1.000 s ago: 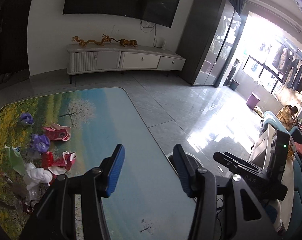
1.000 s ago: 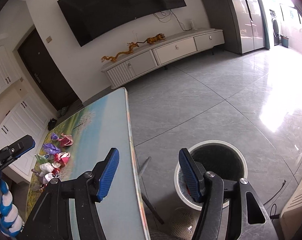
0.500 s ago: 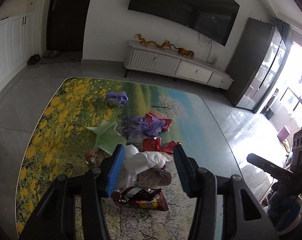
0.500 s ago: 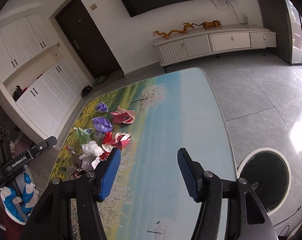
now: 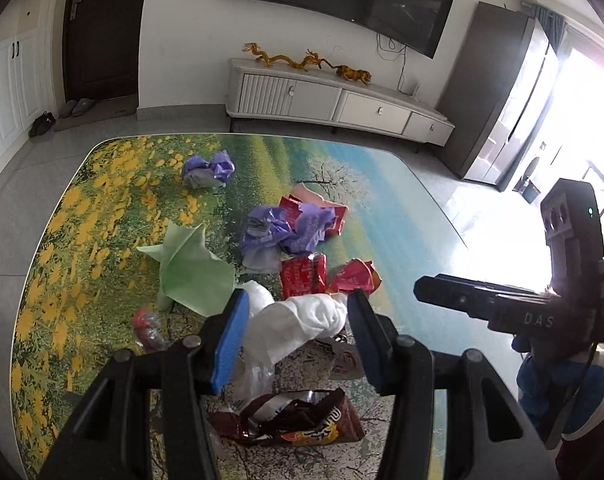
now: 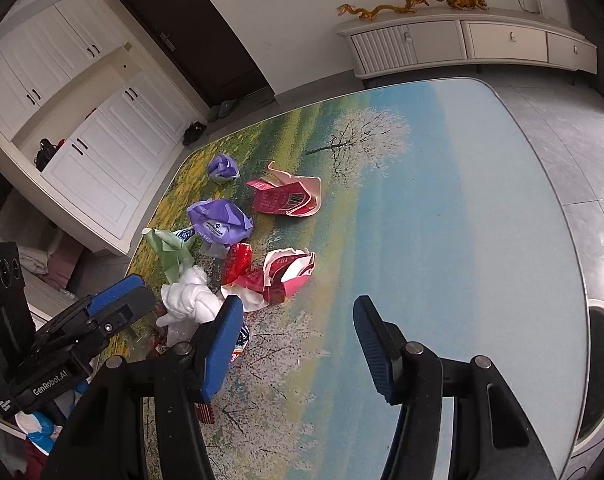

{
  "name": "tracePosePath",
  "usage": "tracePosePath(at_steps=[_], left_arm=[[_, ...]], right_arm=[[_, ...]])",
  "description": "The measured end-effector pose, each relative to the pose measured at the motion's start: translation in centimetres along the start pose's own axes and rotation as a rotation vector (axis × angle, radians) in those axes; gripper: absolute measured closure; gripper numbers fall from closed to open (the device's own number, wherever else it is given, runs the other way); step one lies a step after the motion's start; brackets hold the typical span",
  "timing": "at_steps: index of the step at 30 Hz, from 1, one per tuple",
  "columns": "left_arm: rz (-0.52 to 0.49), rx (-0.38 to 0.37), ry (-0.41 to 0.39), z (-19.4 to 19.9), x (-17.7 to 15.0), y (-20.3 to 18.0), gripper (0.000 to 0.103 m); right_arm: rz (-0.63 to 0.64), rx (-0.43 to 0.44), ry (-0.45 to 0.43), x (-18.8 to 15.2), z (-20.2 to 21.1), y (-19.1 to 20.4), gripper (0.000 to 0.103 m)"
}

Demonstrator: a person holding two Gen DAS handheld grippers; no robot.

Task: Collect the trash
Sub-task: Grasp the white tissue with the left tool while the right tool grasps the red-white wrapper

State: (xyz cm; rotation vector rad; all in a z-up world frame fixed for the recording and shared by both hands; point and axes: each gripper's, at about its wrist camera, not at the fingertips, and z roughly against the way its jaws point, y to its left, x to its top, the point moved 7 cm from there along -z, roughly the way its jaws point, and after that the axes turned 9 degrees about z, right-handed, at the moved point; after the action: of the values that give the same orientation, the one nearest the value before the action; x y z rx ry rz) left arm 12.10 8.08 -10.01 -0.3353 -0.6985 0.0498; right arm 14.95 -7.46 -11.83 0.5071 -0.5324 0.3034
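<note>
1. The left gripper (image 5: 296, 322) hangs with jaws spread above the white crumpled tissue (image 5: 302, 320) in the litter pile on the table (image 5: 405, 208)
2. The right gripper (image 6: 298, 332) is also spread, holding nothing, over bare tabletop just beside the pile
3. The tissue looks light, soft and squashy; pinch its bulky middle
4. The brown snack bag (image 5: 298, 420) nearby looks slippery, so grip a crumpled fold
5. The bin (image 6: 601, 364) stands by the table's edge

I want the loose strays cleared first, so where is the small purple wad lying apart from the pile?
The small purple wad lies alone toward the table's far end, beyond the big purple bag.
</note>
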Motion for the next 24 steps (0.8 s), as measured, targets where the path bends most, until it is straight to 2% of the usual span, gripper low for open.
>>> tracePosePath(at_steps=[8, 14, 15, 17, 19, 22, 24], left_arm=[[-0.069, -0.003, 0.045, -2.6, -0.7, 0.2, 0.054], [-0.088, -0.025, 0.057, -3.2, -1.3, 0.2, 0.055], [-0.091, -0.028, 0.055, -3.2, -1.3, 0.1, 0.058], [-0.094, -0.042, 0.061, -3.2, -1.4, 0.0, 0.067], [-0.097, -0.06, 0.071, -3.2, -1.6, -0.2, 0.083], [-0.106, -0.062, 0.066, -3.0, -2.0, -0.5, 0.094], [-0.087, -0.075, 0.053, -2.5, -2.1, -0.5, 0.096]], right_arm=[[-0.022, 0.034, 0.044, 1.3, -3.4, 0.6, 0.049], [-0.082, 0.079, 0.067, 1.3, -5.1, 0.4, 0.066], [-0.091, 0.084, 0.066, 1.3, -5.2, 0.3, 0.074], [-0.101, 0.097, 0.058, 1.2, -5.1, 0.0, 0.075], [-0.104, 0.101, 0.048, 0.9, -4.6, -0.1, 0.077], [-0.11, 0.105, 0.027, 0.5, -3.5, -0.4, 0.08], [-0.112, 0.104, 0.006, 0.3, -2.4, -0.6, 0.081]])
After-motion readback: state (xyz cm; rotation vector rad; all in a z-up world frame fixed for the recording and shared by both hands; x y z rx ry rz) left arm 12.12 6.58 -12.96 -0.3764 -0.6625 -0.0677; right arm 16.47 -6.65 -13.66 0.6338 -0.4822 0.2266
